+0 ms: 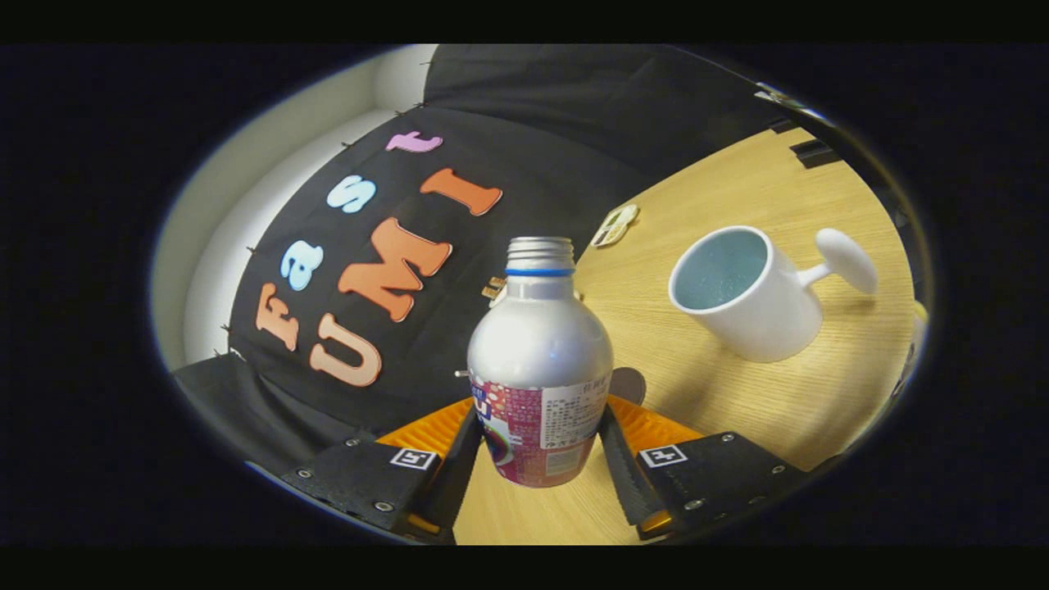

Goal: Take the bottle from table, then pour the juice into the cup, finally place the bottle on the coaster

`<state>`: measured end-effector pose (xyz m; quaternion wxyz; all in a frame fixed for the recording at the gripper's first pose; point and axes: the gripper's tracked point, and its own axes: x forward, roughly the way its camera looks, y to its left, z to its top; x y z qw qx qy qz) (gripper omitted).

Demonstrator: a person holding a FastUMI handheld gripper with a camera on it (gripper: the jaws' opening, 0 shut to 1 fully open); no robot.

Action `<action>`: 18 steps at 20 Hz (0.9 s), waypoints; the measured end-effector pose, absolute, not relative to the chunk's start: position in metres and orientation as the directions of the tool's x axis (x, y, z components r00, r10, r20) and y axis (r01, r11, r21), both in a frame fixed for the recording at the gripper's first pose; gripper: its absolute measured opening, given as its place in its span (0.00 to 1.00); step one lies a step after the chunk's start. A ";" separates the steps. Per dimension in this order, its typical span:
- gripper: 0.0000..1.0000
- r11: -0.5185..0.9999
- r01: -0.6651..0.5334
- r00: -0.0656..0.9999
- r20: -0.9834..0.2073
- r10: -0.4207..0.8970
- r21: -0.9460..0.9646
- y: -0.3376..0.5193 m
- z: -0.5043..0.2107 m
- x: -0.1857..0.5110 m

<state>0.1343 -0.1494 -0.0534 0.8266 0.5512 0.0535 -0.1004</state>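
You have the bottle [539,360] squeezed between the two fingers of the gripper [537,447], one finger pressed on each side of its label, low down on its body. That low hold leaves the open neck free for pouring (the cap is off, so the juice can come out). The whole scene looks tipped, which I think means you are leaning the bottle toward the cup [742,295]. The cup stands on the wooden table [787,410], off to the right and beyond the fingers, well apart from the bottle, its open mouth turned toward you. The neck is not over the cup yet, so I think pouring has not begun.
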 end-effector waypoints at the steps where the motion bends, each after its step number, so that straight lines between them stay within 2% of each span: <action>1: 0.75 0.331 0.215 0.976 -0.192 -0.101 0.919 -0.150 -0.050 0.134; 5: 0.74 0.145 0.168 0.983 -0.154 -0.104 0.975 -0.156 -0.037 0.140; 18: 0.74 -0.098 0.147 0.982 -0.158 -0.106 0.984 -0.162 -0.037 0.144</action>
